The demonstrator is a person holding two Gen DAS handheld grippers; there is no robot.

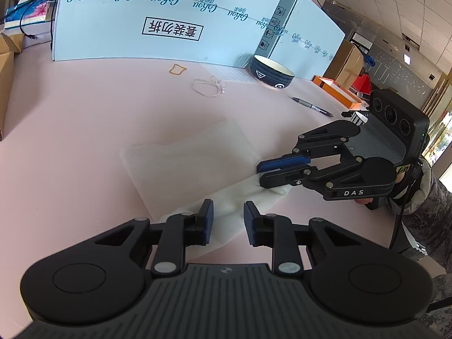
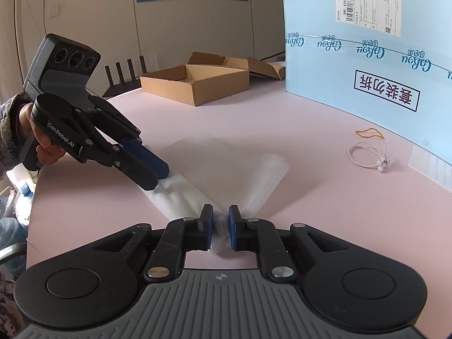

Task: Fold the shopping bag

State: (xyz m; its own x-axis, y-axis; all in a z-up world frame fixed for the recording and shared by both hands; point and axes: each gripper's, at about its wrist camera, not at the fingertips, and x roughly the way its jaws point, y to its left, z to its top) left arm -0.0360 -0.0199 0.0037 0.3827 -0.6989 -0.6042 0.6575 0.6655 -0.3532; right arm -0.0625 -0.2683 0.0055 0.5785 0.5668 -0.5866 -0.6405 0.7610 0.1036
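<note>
A white translucent shopping bag (image 1: 195, 158) lies flat on the pink table (image 1: 84, 118), with one edge rolled into a narrow strip (image 2: 180, 197) along the near side. My right gripper (image 2: 221, 226) is shut on one bunched end of that strip; the left wrist view shows the same gripper (image 1: 260, 171) at the right, lying low on the table. My left gripper (image 1: 228, 219) hovers over the strip's other end, pads apart, with the fabric lying flat in the gap below them. From the right wrist view, the left gripper (image 2: 159, 179) slants down onto the strip's far end.
A tall pale blue carton (image 1: 169, 28) stands across the back. Near it lie a rubber band (image 1: 177, 69), a white cord (image 1: 207, 86), a dark bowl (image 1: 271, 73), a pen (image 1: 312, 106) and an orange box (image 1: 339, 90). An open cardboard box (image 2: 195, 82) sits at the far left.
</note>
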